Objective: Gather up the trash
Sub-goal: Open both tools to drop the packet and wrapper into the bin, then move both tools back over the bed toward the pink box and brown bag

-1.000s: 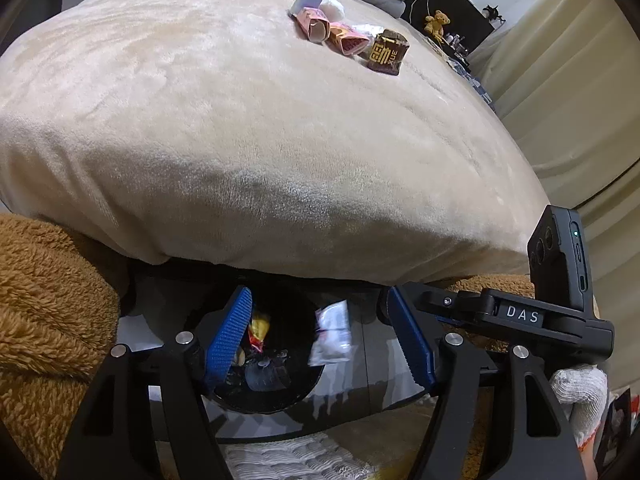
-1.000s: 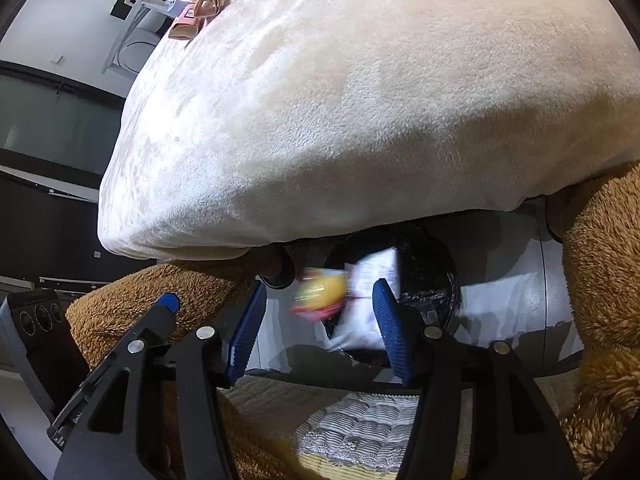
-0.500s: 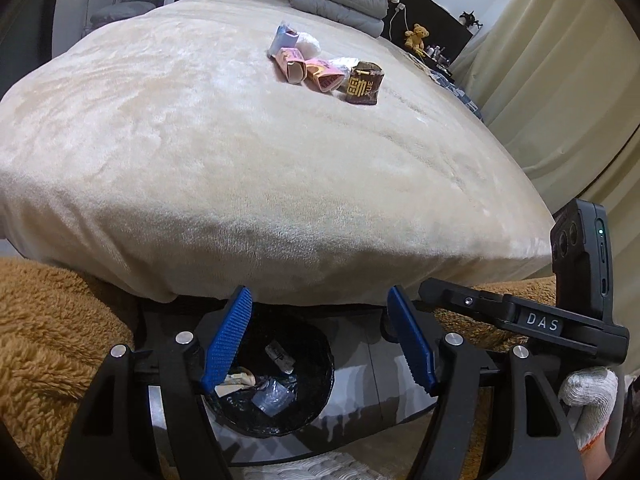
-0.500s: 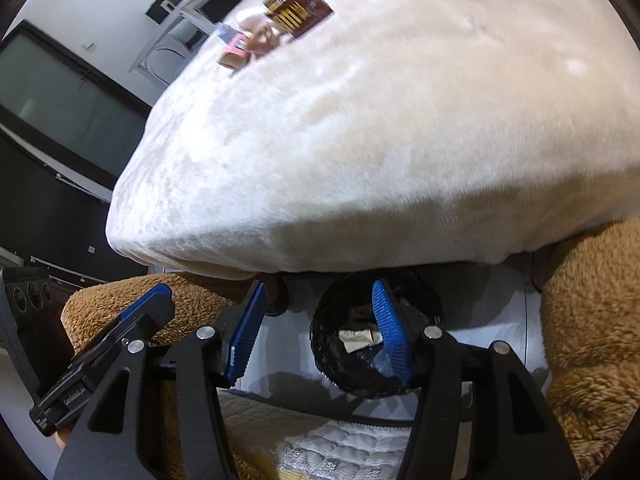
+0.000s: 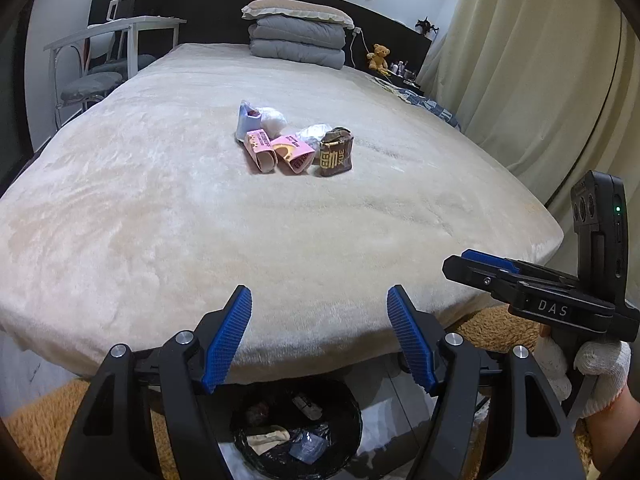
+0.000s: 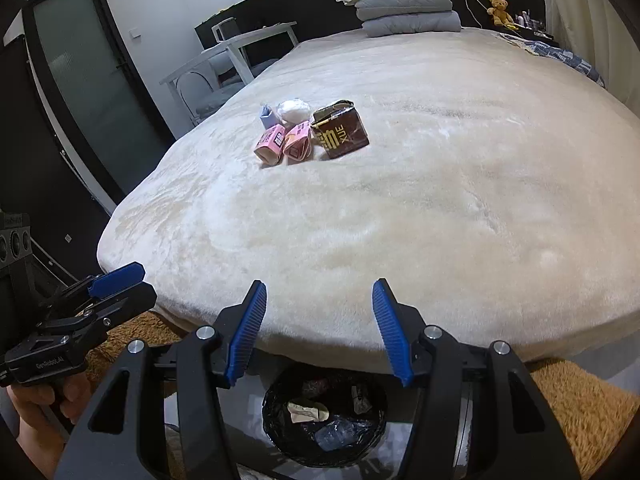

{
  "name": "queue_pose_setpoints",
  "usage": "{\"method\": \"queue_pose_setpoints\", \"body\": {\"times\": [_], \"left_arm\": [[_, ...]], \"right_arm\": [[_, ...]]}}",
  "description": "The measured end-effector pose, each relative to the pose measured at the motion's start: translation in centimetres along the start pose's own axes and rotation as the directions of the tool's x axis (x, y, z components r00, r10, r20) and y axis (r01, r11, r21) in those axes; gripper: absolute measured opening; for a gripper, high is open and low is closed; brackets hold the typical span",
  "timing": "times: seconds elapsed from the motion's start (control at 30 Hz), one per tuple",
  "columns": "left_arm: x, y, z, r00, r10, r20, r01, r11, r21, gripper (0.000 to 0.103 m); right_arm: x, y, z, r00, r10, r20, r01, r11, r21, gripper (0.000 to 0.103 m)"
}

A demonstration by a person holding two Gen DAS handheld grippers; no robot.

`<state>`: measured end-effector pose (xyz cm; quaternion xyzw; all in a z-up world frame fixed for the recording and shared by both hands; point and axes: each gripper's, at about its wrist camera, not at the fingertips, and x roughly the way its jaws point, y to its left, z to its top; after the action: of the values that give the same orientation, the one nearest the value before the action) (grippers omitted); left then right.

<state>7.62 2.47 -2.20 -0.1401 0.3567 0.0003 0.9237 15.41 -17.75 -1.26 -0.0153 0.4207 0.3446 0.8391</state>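
Your left gripper [image 5: 319, 334] and right gripper [image 6: 319, 330] stand apart, empty, above the bin [image 6: 280, 436]; wrappers [image 5: 294, 148] lie on the bed [image 5: 160, 220].

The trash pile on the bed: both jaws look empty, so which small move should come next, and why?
Probably reach the right gripper forward toward the brown carton, the nearest piece of the pile on the bed. Both grippers' jaws stand open and empty, the bin below already holds scraps, and several wrappers remain.
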Motion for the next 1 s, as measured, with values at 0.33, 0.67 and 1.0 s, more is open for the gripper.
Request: {"method": "queue_pose_setpoints", "body": {"times": [0.33, 0.67, 1.0], "left_arm": [[2.9, 3.9, 5.2, 0.999, -0.042, -0.019, 0.040, 0.995, -0.093, 0.068], [7.1, 7.0, 9.6, 0.991, -0.123, -0.056, 0.108, 0.970, -0.218, 0.067], [12.1, 9.6, 12.9, 0.984, -0.143, -0.107, 0.108, 0.953, -0.284, 0.067]], "right_arm": [[1.5, 1.6, 4.5, 0.991, -0.085, 0.105, 0.101, 0.981, -0.164, 0.056], [5.3, 0.2, 9.3, 0.993, -0.086, 0.076, 0.097, 0.982, -0.161, 0.067], [10.1, -0.6, 12.2, 0.995, -0.103, 0.013, 0.104, 0.977, -0.186, 0.067]]}}
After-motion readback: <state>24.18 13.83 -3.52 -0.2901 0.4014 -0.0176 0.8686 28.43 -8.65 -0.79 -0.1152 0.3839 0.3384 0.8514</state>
